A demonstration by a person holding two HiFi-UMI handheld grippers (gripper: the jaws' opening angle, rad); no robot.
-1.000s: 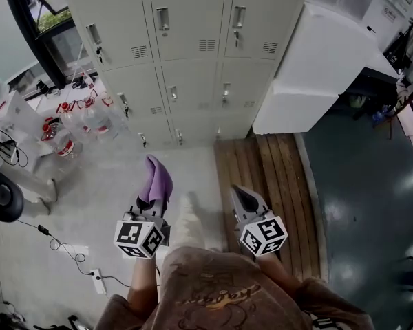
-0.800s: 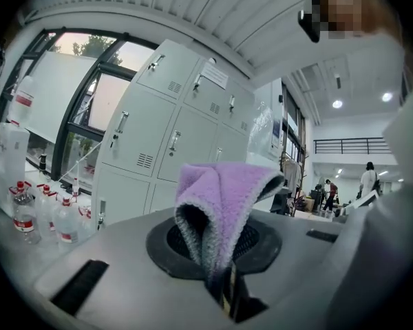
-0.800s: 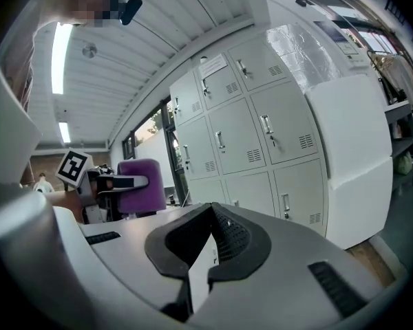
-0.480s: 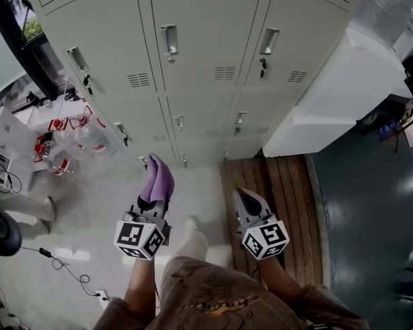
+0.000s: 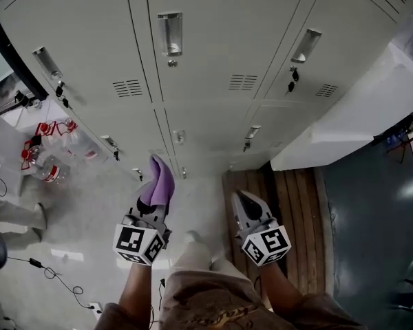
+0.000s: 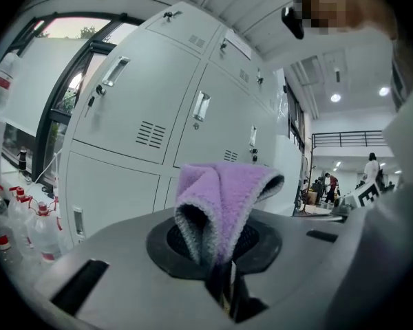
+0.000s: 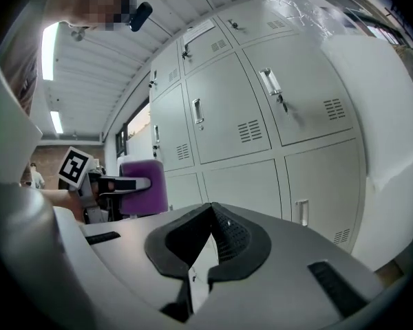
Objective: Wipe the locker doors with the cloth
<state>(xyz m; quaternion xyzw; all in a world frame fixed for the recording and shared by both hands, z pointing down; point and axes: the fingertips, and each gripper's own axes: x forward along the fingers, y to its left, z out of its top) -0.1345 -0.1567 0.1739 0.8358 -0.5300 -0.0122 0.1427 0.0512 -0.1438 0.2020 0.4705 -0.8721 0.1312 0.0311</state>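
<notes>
Grey floor separates the person from the locker doors, so no wiping contact exists yet. Short of those doors, the left tool is clamped on the purple cloth by one narrow fold, which could pull free under rubbing; the right tool, jaws together on nothing, hangs beside it. On the doors, protruding handles and hanging keys could snag the cloth.

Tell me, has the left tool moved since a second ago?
Yes. The left tool, shut on the cloth, has come toward the lockers: the cloth's tip now overlaps them, where floor showed between before.
</notes>
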